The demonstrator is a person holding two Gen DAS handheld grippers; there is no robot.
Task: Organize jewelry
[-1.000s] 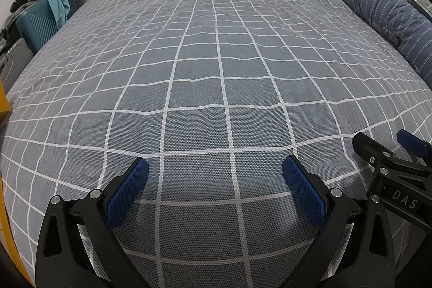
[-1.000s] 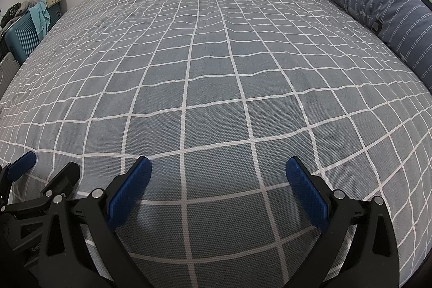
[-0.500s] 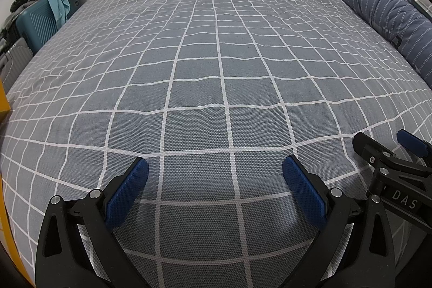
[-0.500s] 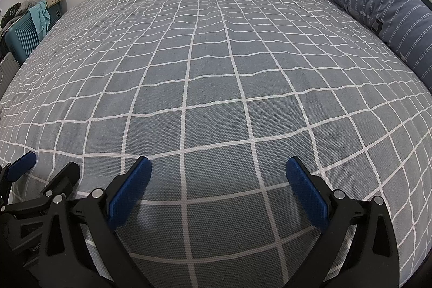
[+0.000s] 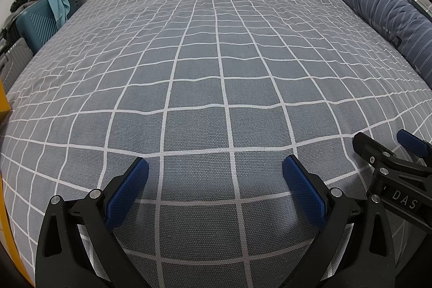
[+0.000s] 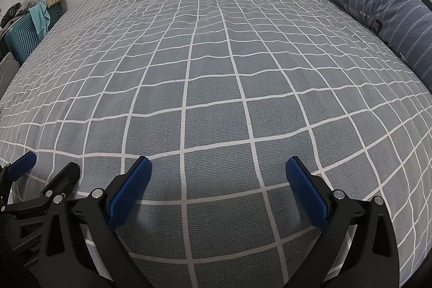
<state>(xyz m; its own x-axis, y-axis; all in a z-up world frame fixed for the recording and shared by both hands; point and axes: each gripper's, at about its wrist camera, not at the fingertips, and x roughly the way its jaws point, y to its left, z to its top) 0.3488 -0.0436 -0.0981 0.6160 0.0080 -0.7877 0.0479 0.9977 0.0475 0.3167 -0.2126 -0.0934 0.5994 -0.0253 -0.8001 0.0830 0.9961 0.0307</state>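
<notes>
Nothing has moved since the earlier frames. Grey bedspread with a white grid [image 5: 216, 66] fills both views, a blue striped bolster pillow [image 5: 383, 15] along its right edge. Left gripper [image 5: 215, 174] and right gripper [image 6: 218, 174] rest side by side, blue-padded fingers [image 5: 127, 193] spread wide, holding nothing. No jewelry is visible.

jewelry not visible in either of my views, just grey white-checked bedspread [image 5: 216, 72] under my left claw [image 5: 216, 169] and right claw [image 6: 218, 166], both spread wide, holding nothing
</notes>
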